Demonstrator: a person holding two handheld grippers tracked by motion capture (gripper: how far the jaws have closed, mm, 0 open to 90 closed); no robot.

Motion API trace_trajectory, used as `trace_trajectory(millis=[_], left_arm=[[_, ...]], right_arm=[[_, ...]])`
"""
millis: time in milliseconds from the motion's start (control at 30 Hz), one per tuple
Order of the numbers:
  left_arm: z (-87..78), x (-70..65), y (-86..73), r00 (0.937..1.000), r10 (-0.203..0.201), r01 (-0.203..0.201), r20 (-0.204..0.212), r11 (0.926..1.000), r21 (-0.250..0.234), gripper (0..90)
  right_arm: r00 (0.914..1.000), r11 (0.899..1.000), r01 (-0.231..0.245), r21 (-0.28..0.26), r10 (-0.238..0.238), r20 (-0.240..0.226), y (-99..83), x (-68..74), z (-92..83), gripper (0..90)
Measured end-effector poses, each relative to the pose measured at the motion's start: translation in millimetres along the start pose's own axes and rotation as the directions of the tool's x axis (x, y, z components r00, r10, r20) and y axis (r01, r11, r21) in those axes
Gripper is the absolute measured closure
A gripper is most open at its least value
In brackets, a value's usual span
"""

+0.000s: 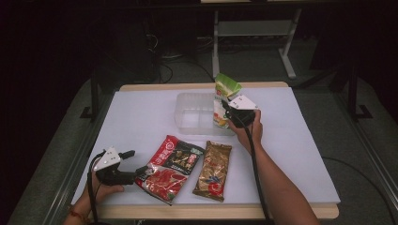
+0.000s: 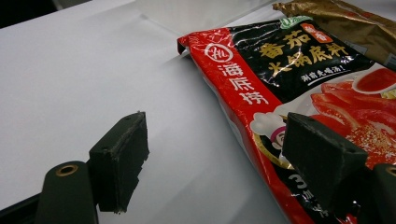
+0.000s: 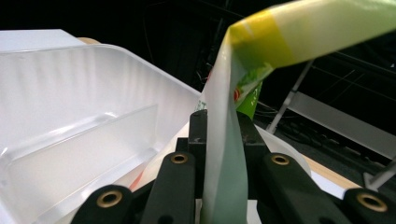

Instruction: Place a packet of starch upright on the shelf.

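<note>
While the right gripper (image 3: pixel 223 140) pinches the green packet (image 1: pixel 225 91), it hangs at the clear bin's (image 1: pixel 187 101) near wall.
Lower it past the divider before letting go; left gripper (image 2: pixel 219 154) gapes beside the red packet (image 2: pixel 299 79).

— What sort of place was it?
— A lab or test room, not a home. The table (image 1: pixel 300 140) had a plain white top and stood alone on grey carpet (image 1: pixel 356 140).
— What else showed it?
— Dark surroundings, loose cables (image 1: pixel 164 70) on the floor, and the white metal legs of a desk frame (image 1: pixel 286 51) behind.
</note>
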State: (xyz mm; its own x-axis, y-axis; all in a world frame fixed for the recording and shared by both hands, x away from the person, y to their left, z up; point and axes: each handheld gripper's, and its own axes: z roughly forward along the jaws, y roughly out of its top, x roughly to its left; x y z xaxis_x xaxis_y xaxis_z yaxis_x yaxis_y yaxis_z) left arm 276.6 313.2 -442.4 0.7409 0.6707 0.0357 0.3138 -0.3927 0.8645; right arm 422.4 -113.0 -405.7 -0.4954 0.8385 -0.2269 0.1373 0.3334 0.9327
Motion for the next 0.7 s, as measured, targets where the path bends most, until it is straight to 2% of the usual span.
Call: trace_trajectory(millis=[100, 233, 533, 700], left_arm=[[-0.3, -0.3, 0.1, 1.0, 0.0, 0.0, 0.0, 1.0, 0.0, 22.3], [0.3, -0.1, -0.4, 1.0, 0.002, -0.002, 0.001, 1.0, 0.003, 22.3], [0.8, -1.3, -0.4, 1.0, 0.002, -0.002, 0.002, 1.0, 0.006, 22.3], [1.3, -2.2, -0.4, 1.0, 0.0, 0.0, 0.006, 1.0, 0.007, 22.3]], right_arm=[[0.9996, 1.0, 0.023, 0.01, -0.023, -0.014, -3.7, 0.2, -4.0, 78.4], [0.9991, 0.999, 0.028, 0.02, -0.028, -0.032, -5.2, -0.7, -7.1, 78.1], [0.9938, 0.994, 0.091, 0.056, -0.087, -0.069, -5.6, 2.4, -13.7, 79.3], [0.9921, 0.992, 0.103, 0.069, -0.097, -0.079, -7.5, 4.9, -15.3, 81.7]])
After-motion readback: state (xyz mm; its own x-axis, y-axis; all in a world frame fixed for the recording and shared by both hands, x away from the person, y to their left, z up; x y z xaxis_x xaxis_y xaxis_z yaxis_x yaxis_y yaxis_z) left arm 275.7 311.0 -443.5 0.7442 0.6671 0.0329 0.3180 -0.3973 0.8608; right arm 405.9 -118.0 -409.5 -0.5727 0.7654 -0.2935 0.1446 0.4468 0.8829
